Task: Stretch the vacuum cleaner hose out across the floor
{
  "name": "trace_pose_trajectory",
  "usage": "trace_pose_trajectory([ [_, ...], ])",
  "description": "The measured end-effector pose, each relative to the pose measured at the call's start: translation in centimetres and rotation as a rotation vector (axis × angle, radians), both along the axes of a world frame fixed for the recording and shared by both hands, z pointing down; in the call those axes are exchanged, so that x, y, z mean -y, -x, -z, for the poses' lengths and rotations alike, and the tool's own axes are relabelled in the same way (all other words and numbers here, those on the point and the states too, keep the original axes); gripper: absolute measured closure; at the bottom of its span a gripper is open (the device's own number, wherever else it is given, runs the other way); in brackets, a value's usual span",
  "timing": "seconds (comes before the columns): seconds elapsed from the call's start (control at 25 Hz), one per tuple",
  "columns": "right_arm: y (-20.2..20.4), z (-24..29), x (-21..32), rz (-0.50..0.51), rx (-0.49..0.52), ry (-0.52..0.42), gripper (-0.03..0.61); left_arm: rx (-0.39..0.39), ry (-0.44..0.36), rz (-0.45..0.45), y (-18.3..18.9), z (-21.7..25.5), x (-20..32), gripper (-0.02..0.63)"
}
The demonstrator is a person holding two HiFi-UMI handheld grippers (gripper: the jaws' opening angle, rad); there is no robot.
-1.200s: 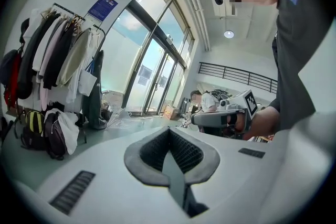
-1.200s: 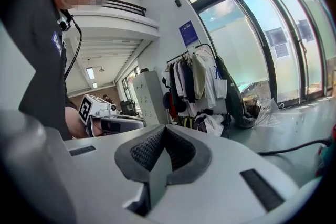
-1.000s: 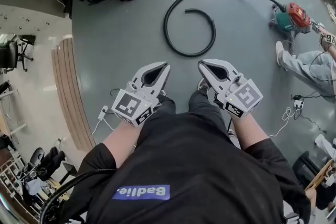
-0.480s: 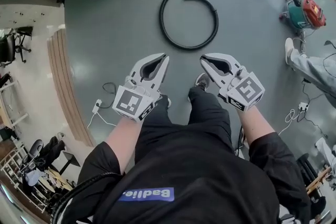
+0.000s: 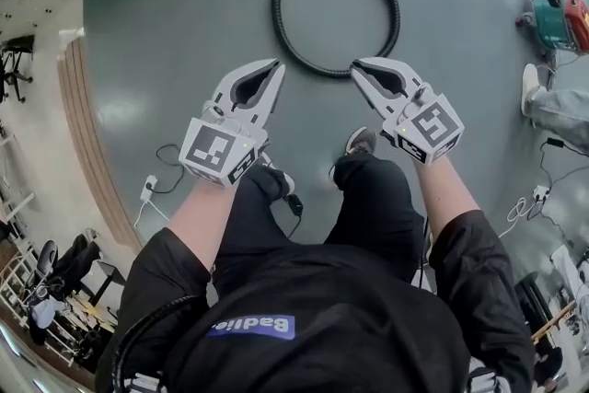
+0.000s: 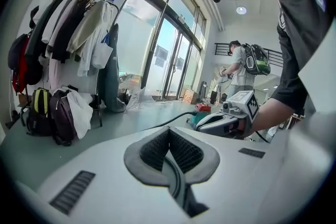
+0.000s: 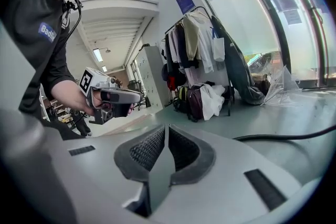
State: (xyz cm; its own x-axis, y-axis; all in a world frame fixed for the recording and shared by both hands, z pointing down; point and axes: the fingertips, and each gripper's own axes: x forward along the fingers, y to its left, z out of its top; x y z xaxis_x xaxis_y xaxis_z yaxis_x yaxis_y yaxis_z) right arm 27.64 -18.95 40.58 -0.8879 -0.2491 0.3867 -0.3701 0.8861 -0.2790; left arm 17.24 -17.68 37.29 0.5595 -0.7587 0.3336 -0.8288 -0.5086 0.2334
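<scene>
Grey left gripper [image 5: 276,66] and right gripper [image 5: 356,67], both clenched empty, hover by the coiled black ribbed hose [image 5: 274,6] — I'd open one wide and seize its loose end, upper centre.

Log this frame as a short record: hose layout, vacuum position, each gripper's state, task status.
hose: black hose curled in a spiral loop on the floor, free end inside the loop
vacuum: red and green vacuum cleaner at the right edge, hose runs to it
left: left gripper shut, nothing between the jaws
right: right gripper shut, nothing between the jaws
task status: hose not yet stretched out, neither gripper holds it
</scene>
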Motion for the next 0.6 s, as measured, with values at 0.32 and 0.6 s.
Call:
trace_pose_trajectory([
  [0.32, -0.3, -16.2, 2.8, 0.102, -0.071, -0.079, 0.540, 0.096, -0.061, -0.108, -1.2, -14.9, 2.4, 0.606],
  [0.6, -1.5, -29.3, 2.8, 0.274, -0.195, -0.101, 0.499, 0.271, -0.080, -0.304, -3.0, -27.1, 4.0, 0.606],
])
